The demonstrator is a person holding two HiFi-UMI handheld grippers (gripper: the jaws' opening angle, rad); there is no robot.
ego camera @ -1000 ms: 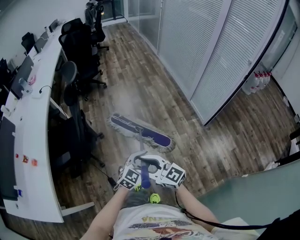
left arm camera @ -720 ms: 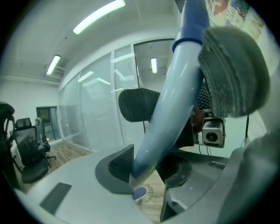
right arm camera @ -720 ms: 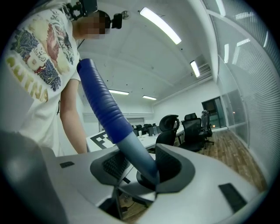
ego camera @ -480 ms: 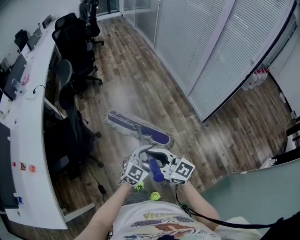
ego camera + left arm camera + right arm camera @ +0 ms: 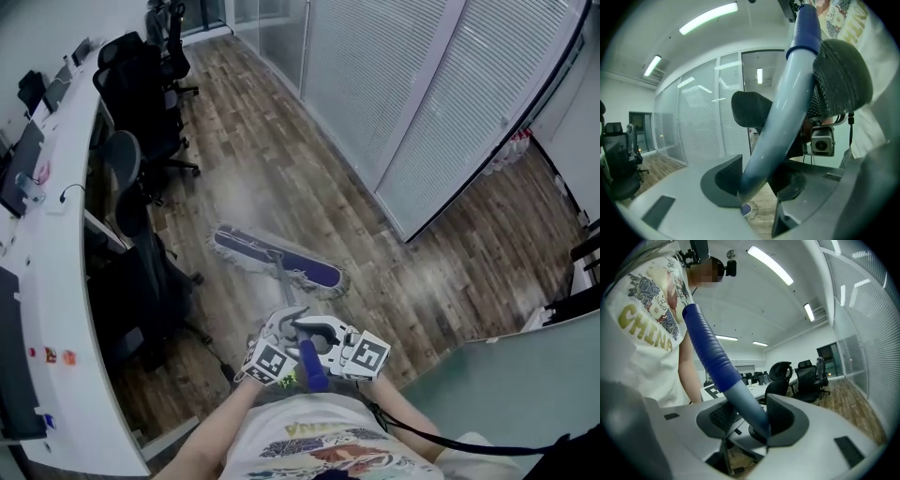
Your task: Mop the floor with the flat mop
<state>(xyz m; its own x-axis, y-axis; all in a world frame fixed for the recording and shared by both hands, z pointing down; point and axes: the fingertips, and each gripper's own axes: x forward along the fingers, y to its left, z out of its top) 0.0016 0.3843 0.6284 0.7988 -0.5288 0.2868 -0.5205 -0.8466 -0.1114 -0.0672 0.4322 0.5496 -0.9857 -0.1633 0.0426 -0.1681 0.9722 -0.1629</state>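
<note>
Two grips on one stick: the left hand-held gripper (image 5: 754, 187) and the right hand-held gripper (image 5: 757, 423) both pinch the pole (image 5: 281, 286) of the flat mop (image 5: 300, 269), just below its blue grip (image 5: 312, 367), close to the person's belly. The pole slants forward and down to the mop head (image 5: 251, 249), which lies flat on the wood floor (image 5: 281, 159) — long axis running upper left to lower right, near the office chairs (image 5: 141, 281).

Blue flat mop (image 5: 251, 248) rests on wooden floor (image 5: 272, 150), handle angled upward.
</note>
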